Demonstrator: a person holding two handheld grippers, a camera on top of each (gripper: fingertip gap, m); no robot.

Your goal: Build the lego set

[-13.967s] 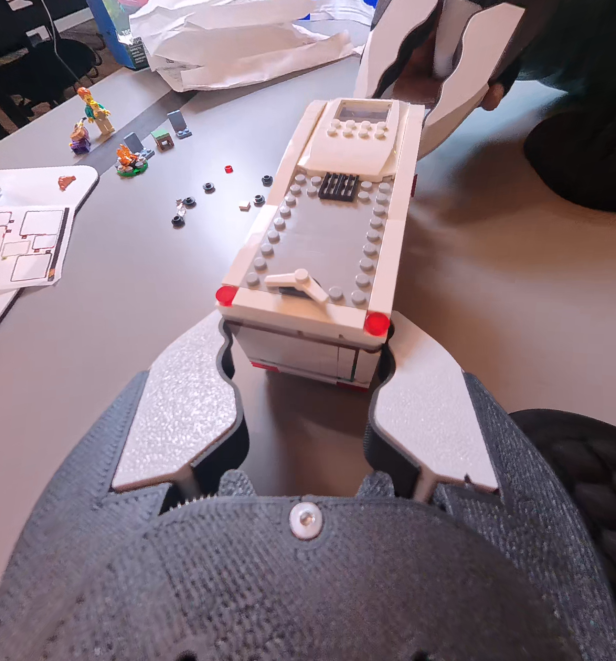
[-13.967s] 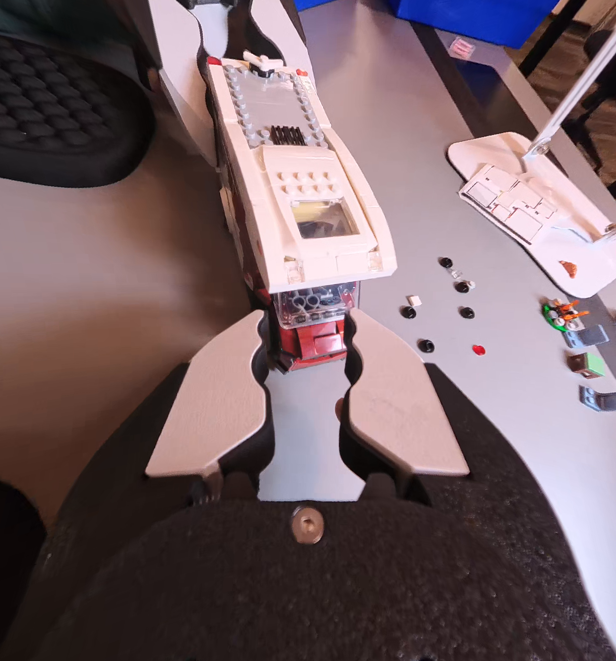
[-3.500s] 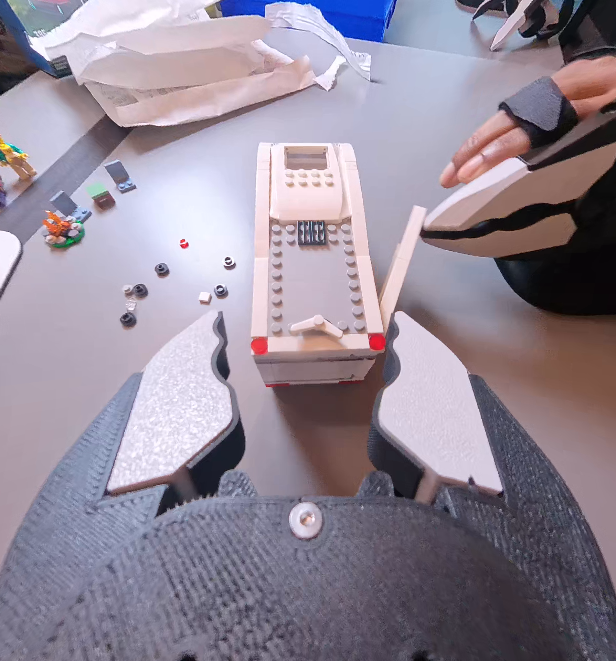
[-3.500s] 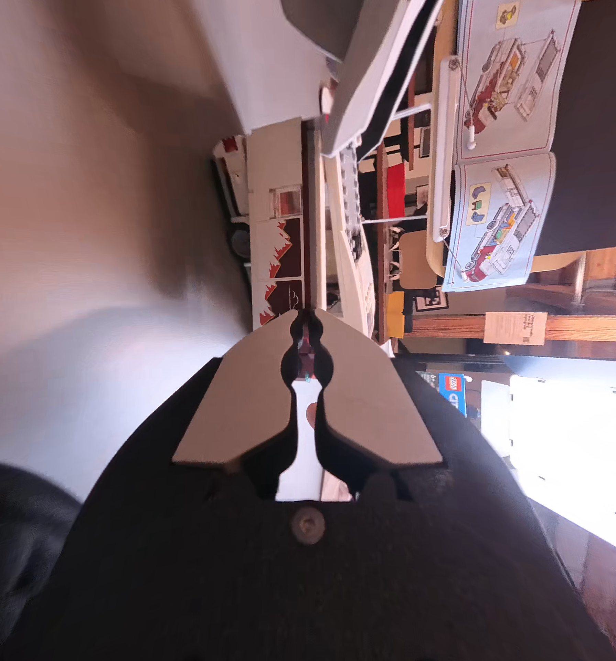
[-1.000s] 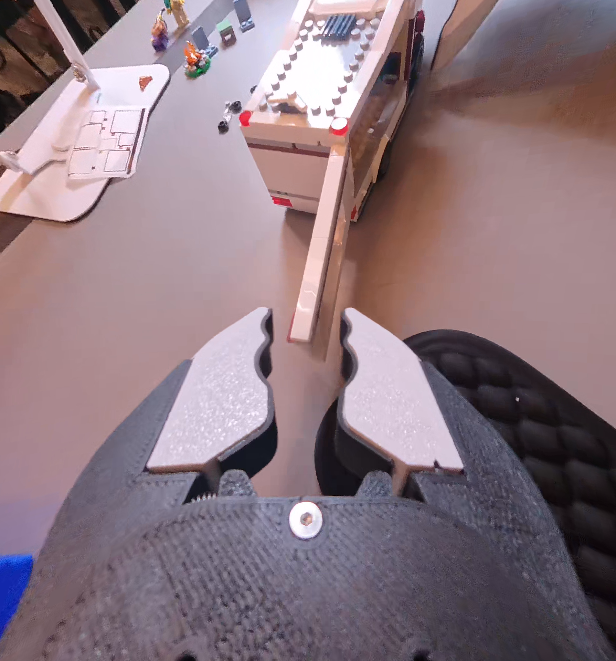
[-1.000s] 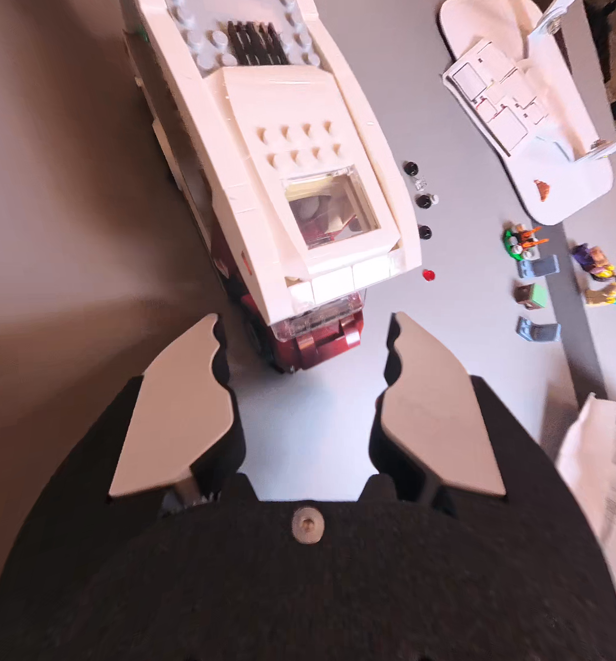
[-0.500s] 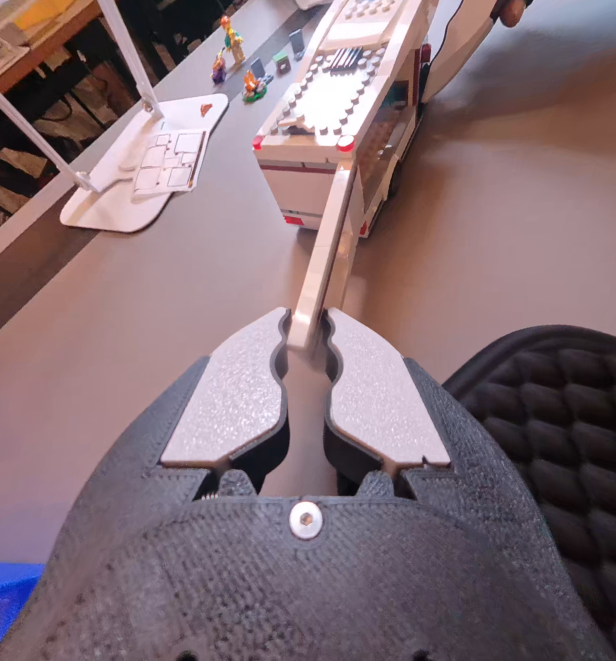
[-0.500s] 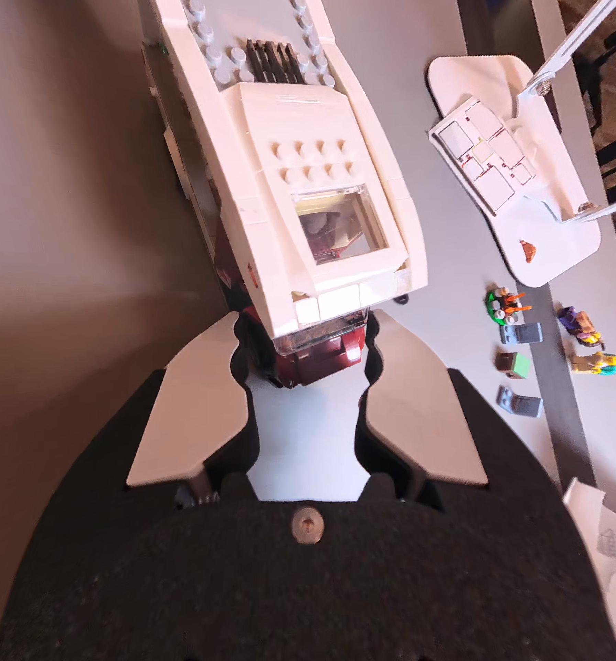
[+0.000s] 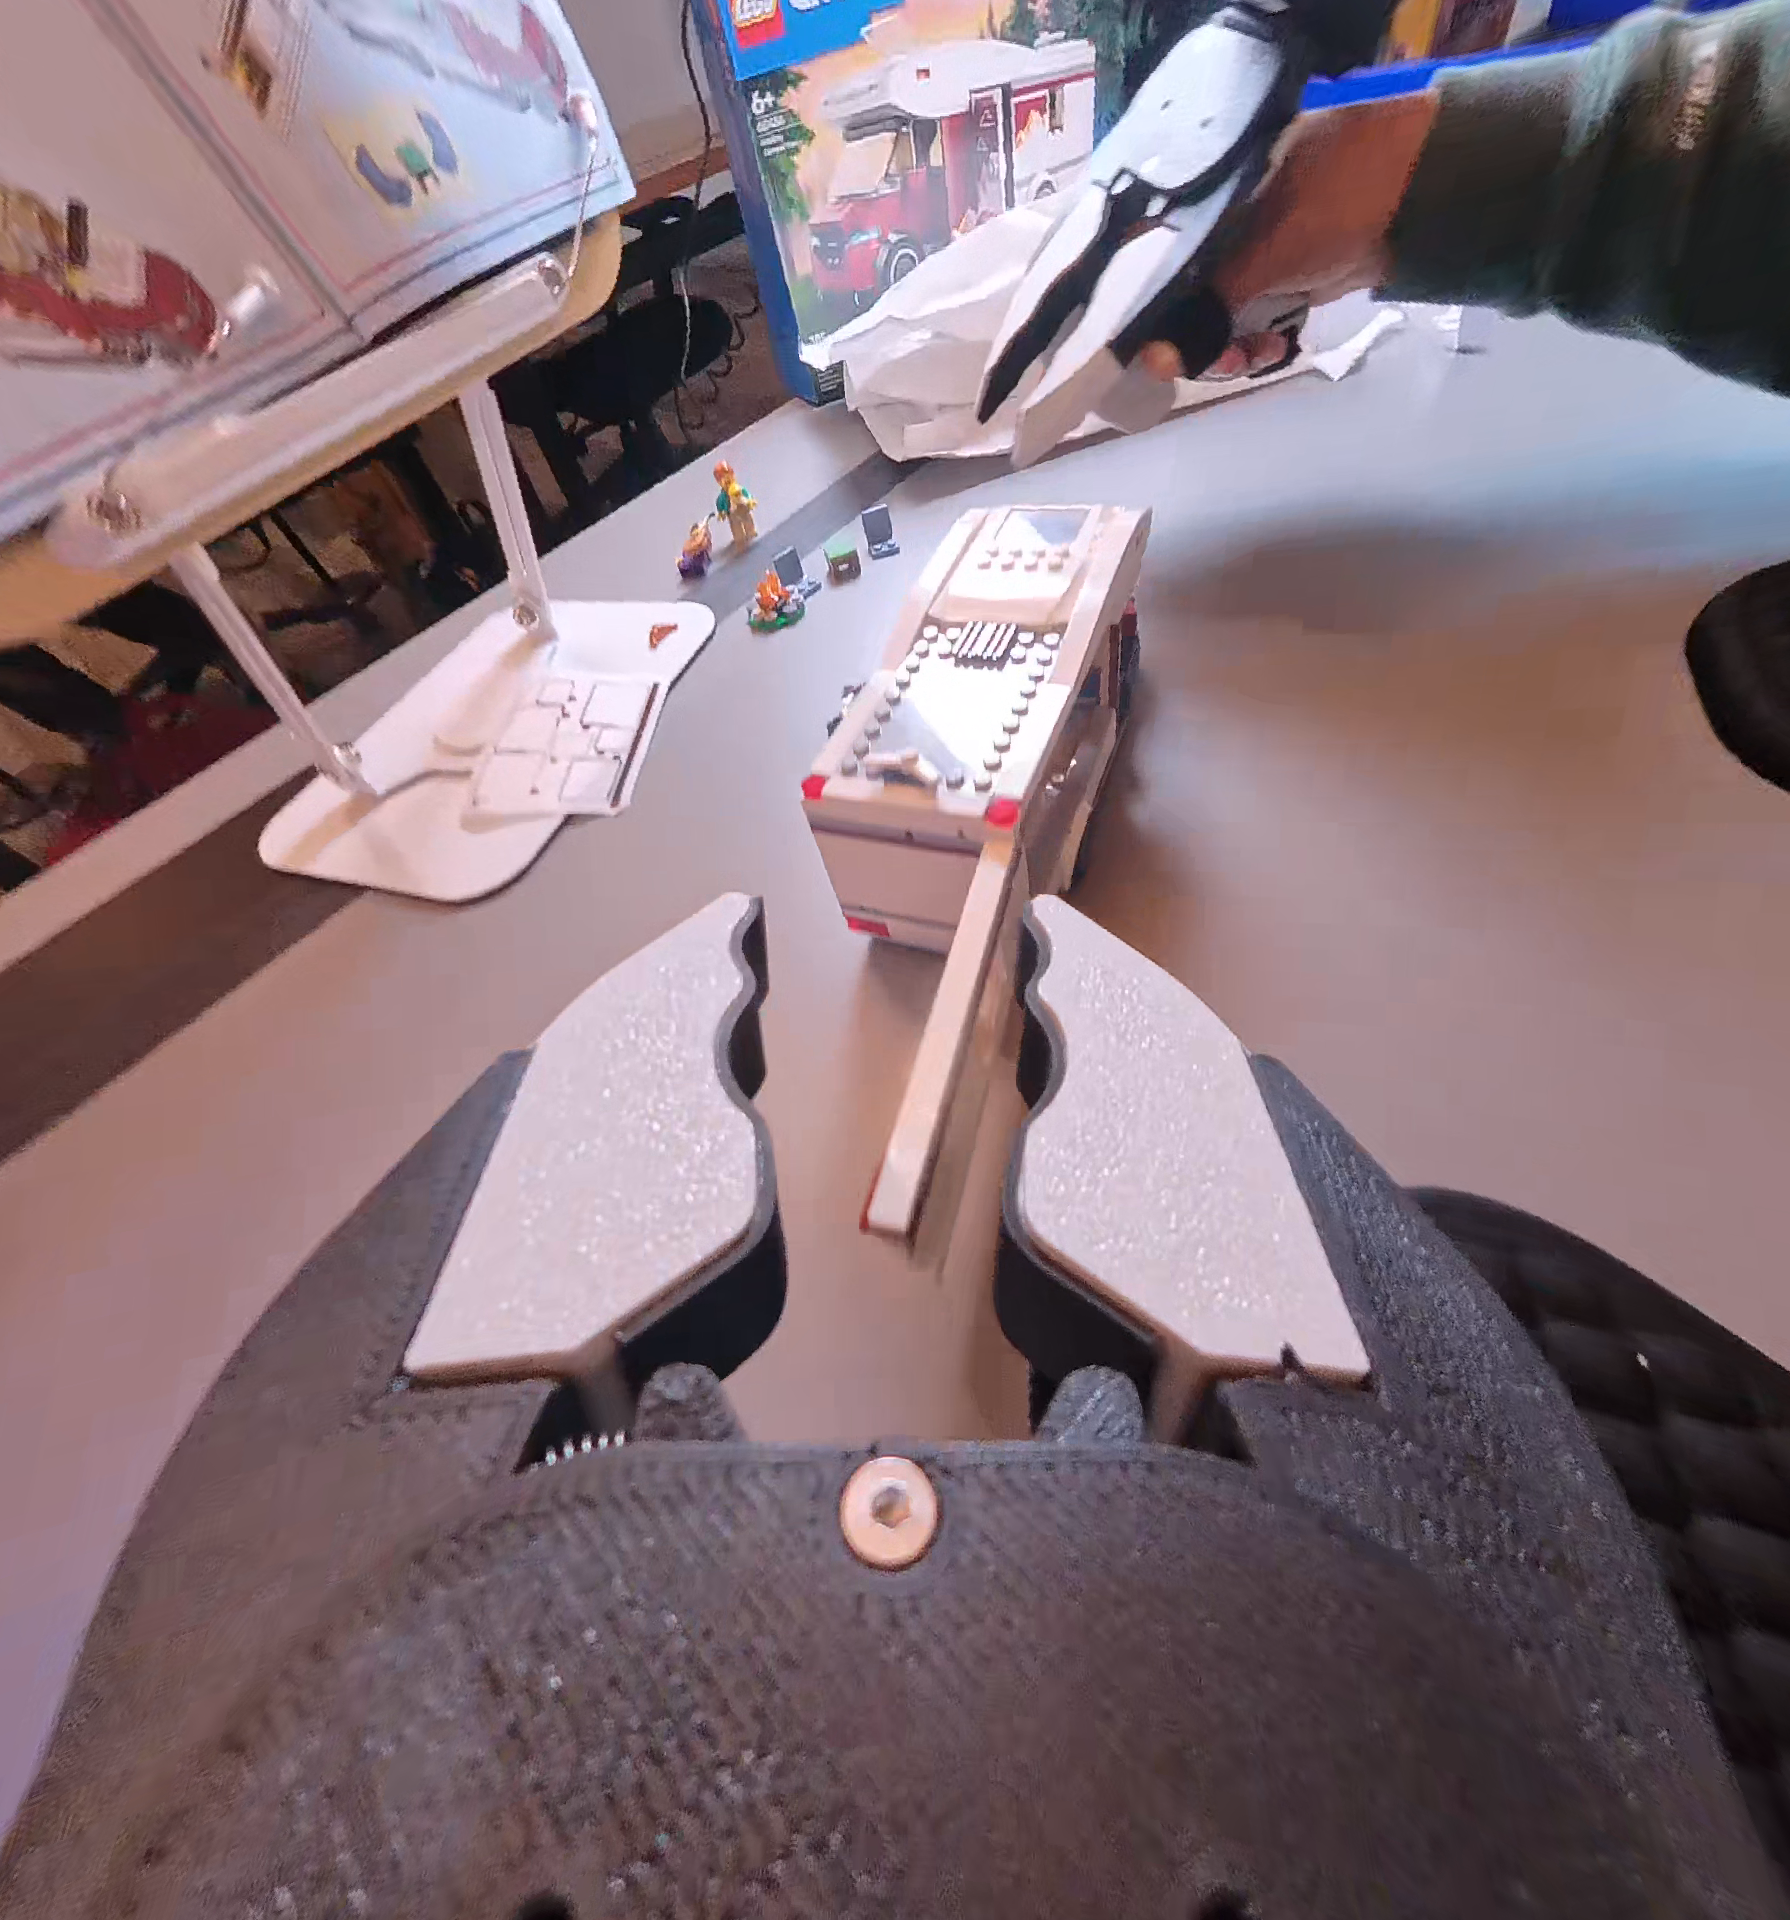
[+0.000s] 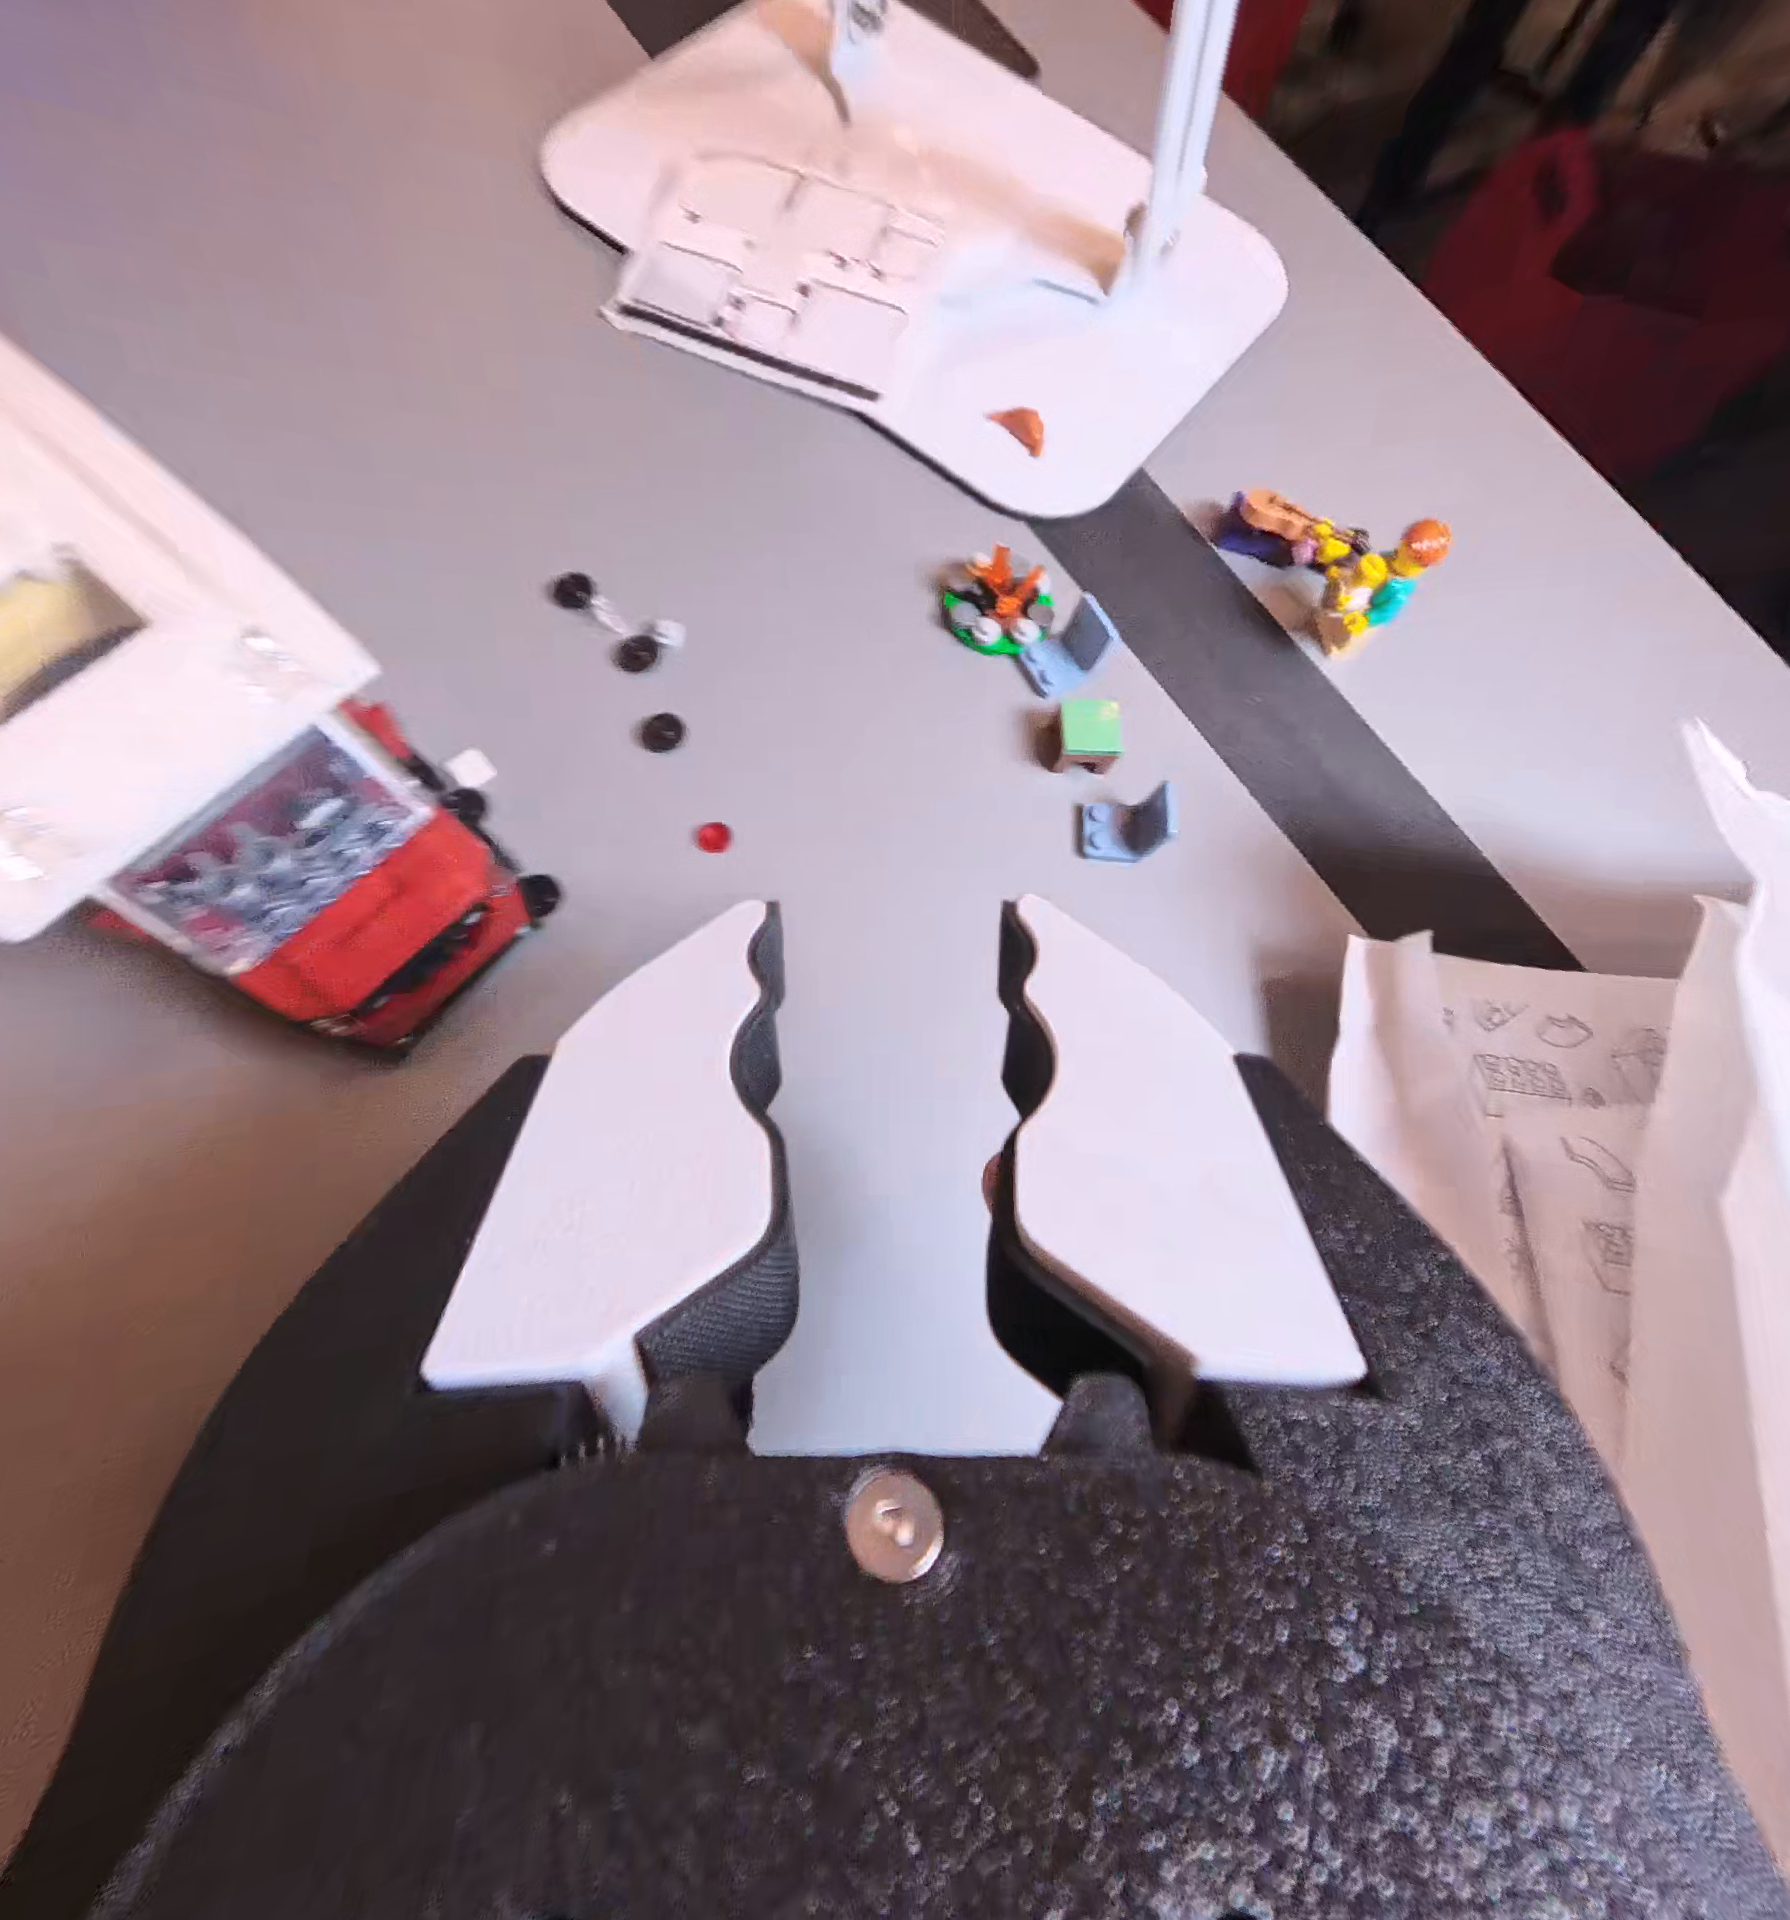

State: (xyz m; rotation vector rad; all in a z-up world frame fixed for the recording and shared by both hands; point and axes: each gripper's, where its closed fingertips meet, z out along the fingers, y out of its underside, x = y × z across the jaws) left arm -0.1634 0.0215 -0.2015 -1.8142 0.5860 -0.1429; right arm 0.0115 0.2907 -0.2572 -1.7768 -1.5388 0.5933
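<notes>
Open left tongs (image 9: 891,925) astride white side panel (image 9: 958,1049)

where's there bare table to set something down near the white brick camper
Bare grey table runs along the side of the white brick camper van with the swung-open white side panel, out to the black cushion. Another bare stretch lies between the left claw and the white stand base. Crowded: small black round studs, the campfire piece and the minifigures.

Glossy plastic camper (image 9: 958,727) on matt table (image 9: 1390,935); crumpled paper bag (image 10: 1597,1143).
</notes>
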